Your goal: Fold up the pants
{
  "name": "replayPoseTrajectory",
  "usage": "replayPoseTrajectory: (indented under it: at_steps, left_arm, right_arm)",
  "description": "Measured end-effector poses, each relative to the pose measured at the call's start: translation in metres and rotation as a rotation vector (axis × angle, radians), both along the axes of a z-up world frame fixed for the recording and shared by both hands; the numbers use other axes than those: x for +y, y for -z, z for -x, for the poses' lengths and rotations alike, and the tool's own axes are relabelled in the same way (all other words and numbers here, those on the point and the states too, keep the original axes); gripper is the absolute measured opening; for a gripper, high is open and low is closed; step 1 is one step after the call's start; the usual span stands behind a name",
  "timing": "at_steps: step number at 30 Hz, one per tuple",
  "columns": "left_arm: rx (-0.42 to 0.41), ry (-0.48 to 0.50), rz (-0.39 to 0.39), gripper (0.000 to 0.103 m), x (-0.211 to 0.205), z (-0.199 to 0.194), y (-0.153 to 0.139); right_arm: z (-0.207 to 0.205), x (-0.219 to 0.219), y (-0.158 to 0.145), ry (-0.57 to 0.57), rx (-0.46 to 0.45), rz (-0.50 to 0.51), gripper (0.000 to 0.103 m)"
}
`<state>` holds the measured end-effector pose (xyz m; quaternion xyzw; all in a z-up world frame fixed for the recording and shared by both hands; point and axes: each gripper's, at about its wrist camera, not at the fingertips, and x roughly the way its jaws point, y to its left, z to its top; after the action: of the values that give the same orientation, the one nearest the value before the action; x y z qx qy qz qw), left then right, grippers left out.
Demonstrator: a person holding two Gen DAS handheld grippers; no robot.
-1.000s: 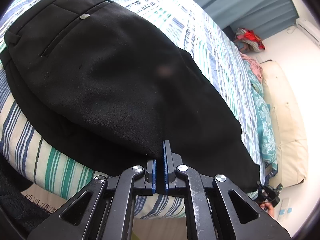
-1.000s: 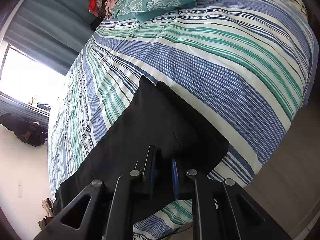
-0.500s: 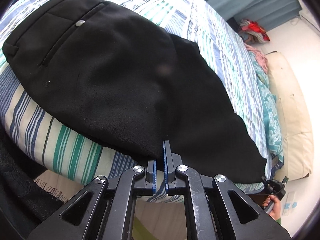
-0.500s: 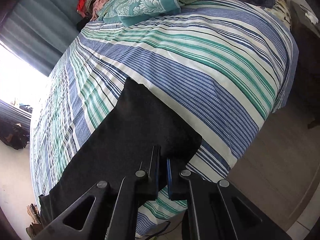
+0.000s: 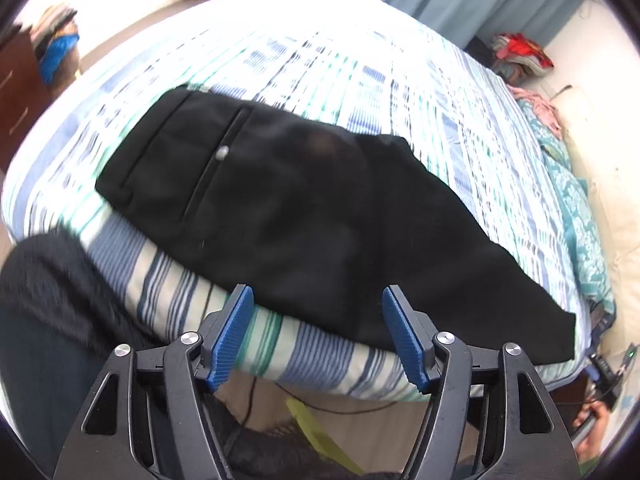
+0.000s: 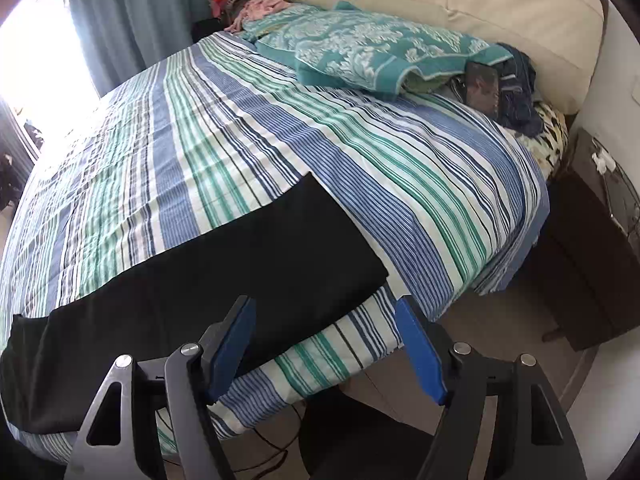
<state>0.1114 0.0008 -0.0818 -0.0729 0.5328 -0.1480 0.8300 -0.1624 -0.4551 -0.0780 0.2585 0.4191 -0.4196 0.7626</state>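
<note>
Pants (image 5: 304, 216), black and laid flat, stretch along the near edge of the bed (image 5: 360, 72), whose cover carries blue, green and white stripes. In the left wrist view the waistband sits toward ten o'clock, with a back pocket and its small button (image 5: 221, 153) facing up, and the legs run away toward four o'clock, ending at a hem near the bed's corner. The left gripper (image 5: 318, 334) hangs just off the mattress edge at six o'clock, its jaws spread wide with the blue pads (image 5: 230, 340) holding nothing; the pants lie beyond the fingertips (whether the tips brush the cloth cannot be told).

From the right wrist view the leg end of the pants (image 6: 224, 280) lies as a dark band from eight o'clock toward the centre, its squared hem resting on the stripes. The right gripper (image 6: 326, 344) also stands with jaws well apart and empty, the left pad over the pants' lower edge, the right pad over the bed's side. A teal patterned blanket (image 6: 372, 52) is bunched at twelve o'clock by a cream headboard (image 6: 500, 4), a grey-blue curtain (image 6: 132, 12) hangs at eleven o'clock, and a dark nightstand (image 6: 588, 264) stands at three o'clock.
</note>
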Motion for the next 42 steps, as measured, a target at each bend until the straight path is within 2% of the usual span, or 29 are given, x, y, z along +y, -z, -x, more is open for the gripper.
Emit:
replayPoseTrajectory:
  at_steps: [3,5,6,8,9,11,12,14,15,16,17,18,20,23,26,27,29,30,32,34,35,37,40,42]
  left_arm:
    - [-0.022,0.109,-0.103,0.068,-0.029,-0.034,0.019]
    - [-0.011,0.168,-0.183,0.06,-0.043,-0.049,0.038]
    - [-0.01,0.177,-0.245,0.052,-0.045,-0.054,0.049]
    - [-0.01,0.136,-0.359,0.048,-0.037,-0.061,0.068]
    - [-0.024,0.107,-0.348,0.047,-0.024,-0.064,0.073]
    - [-0.039,0.078,-0.241,0.039,-0.001,-0.061,0.073]
    - [-0.033,0.068,-0.211,0.037,0.006,-0.061,0.07]
    - [-0.018,0.043,-0.186,0.038,0.0,-0.062,0.066]
    - [-0.013,0.022,-0.185,0.041,-0.001,-0.061,0.063]
    - [-0.018,0.0,-0.187,0.051,-0.003,-0.06,0.058]
    - [-0.037,-0.007,-0.173,0.056,-0.008,-0.058,0.05]
    - [-0.063,0.008,-0.137,0.064,-0.014,-0.056,0.042]
    - [-0.088,0.091,-0.05,0.07,-0.032,-0.059,0.027]
    - [-0.043,0.247,0.021,0.077,-0.077,-0.08,0.021]
    - [0.036,0.338,0.04,0.08,-0.115,-0.117,0.04]
    - [0.058,0.321,0.02,0.08,-0.12,-0.134,0.051]
    - [0.094,0.227,0.005,0.072,-0.117,-0.164,0.07]
    - [0.116,0.168,0.031,0.064,-0.111,-0.177,0.076]
    - [0.123,0.039,0.103,0.06,-0.091,-0.188,0.075]
    - [0.138,-0.036,0.158,0.061,-0.08,-0.192,0.07]
    - [0.137,-0.049,0.164,0.062,-0.077,-0.19,0.065]
    - [0.098,-0.018,0.14,0.071,-0.073,-0.179,0.053]
    - [0.009,0.066,0.055,0.082,-0.06,-0.154,0.04]
    - [-0.016,0.065,-0.011,0.088,-0.039,-0.141,0.042]
  right_arm:
    - [-0.038,0.024,0.007,-0.104,-0.063,-0.039,0.076]
    - [-0.066,0.04,0.019,-0.147,-0.109,-0.078,0.076]
    - [-0.077,0.047,0.026,-0.167,-0.139,-0.096,0.076]
    - [-0.098,0.062,0.047,-0.209,-0.173,-0.134,0.076]
    - [-0.106,0.067,0.061,-0.225,-0.158,-0.161,0.076]
    - [-0.118,0.076,0.088,-0.248,-0.073,-0.209,0.076]
    - [-0.122,0.081,0.093,-0.273,-0.038,-0.19,0.077]
    - [-0.125,0.084,0.092,-0.318,-0.013,-0.157,0.086]
    - [-0.127,0.085,0.094,-0.329,-0.012,-0.168,0.092]
    - [-0.128,0.086,0.096,-0.339,-0.012,-0.167,0.095]
    - [-0.127,0.088,0.098,-0.346,-0.011,-0.159,0.096]
    - [-0.127,0.089,0.099,-0.349,-0.011,-0.153,0.098]
    - [-0.128,0.09,0.1,-0.344,-0.009,-0.147,0.1]
    - [-0.129,0.091,0.101,-0.345,-0.008,-0.145,0.103]
    - [-0.13,0.091,0.101,-0.345,0.0,-0.143,0.103]
    - [-0.131,0.091,0.101,-0.347,0.003,-0.141,0.103]
    - [-0.131,0.092,0.101,-0.351,0.007,-0.138,0.103]
    - [-0.131,0.092,0.101,-0.352,0.006,-0.137,0.103]
    - [-0.13,0.093,0.101,-0.353,0.007,-0.13,0.103]
    - [-0.131,0.094,0.102,-0.356,0.011,-0.123,0.103]
    - [-0.13,0.094,0.102,-0.356,0.01,-0.124,0.103]
    - [-0.13,0.093,0.102,-0.355,0.008,-0.128,0.103]
    - [-0.131,0.093,0.102,-0.352,0.011,-0.127,0.103]
    - [-0.132,0.094,0.102,-0.349,0.01,-0.125,0.103]
